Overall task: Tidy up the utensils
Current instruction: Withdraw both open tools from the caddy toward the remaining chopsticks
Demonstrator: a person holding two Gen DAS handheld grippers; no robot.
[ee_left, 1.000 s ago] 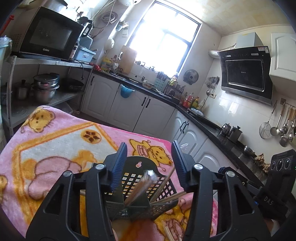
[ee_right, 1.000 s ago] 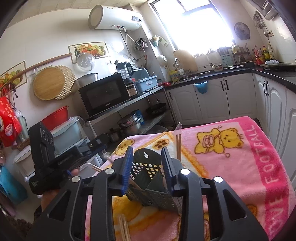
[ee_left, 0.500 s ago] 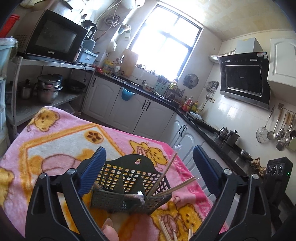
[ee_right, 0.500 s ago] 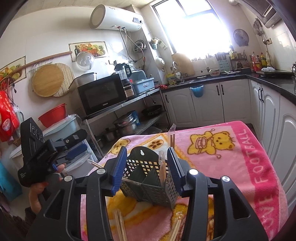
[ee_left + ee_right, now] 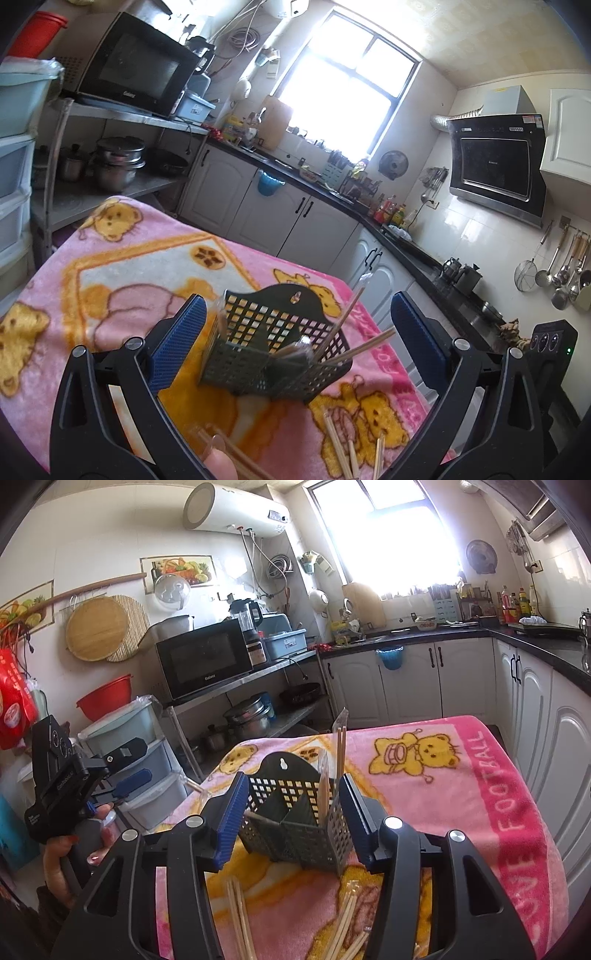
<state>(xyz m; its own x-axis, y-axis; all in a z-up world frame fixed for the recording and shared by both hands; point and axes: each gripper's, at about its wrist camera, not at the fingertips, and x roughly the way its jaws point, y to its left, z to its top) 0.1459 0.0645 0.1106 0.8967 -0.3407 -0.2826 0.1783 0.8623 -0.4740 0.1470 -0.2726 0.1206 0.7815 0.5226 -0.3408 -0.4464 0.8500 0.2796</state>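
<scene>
A dark mesh utensil basket (image 5: 258, 354) (image 5: 295, 823) stands on the pink bear blanket (image 5: 129, 273) (image 5: 443, 794) with several chopsticks (image 5: 341, 753) leaning in it. My left gripper (image 5: 297, 339) is open wide and still opening, its blue pads well clear of both sides of the basket. In the right wrist view the left gripper (image 5: 136, 764) hangs off the table's left side in a hand. My right gripper (image 5: 291, 812) straddles the basket, jaws opening, its pads close beside the basket's walls. Loose chopsticks (image 5: 347, 446) (image 5: 240, 915) lie on the blanket in front.
A steel shelf rack (image 5: 258, 675) with a microwave (image 5: 207, 661) and pots stands beyond the table's far left. White cabinets (image 5: 406, 679) and a black counter run along the back and right. Plastic drawers (image 5: 147, 760) sit by the table's left edge.
The left jaws spread from narrow to wide, letting go of the wrapped chopsticks in the basket, and the gripper drew back. The right jaws widened off the basket's sides.
</scene>
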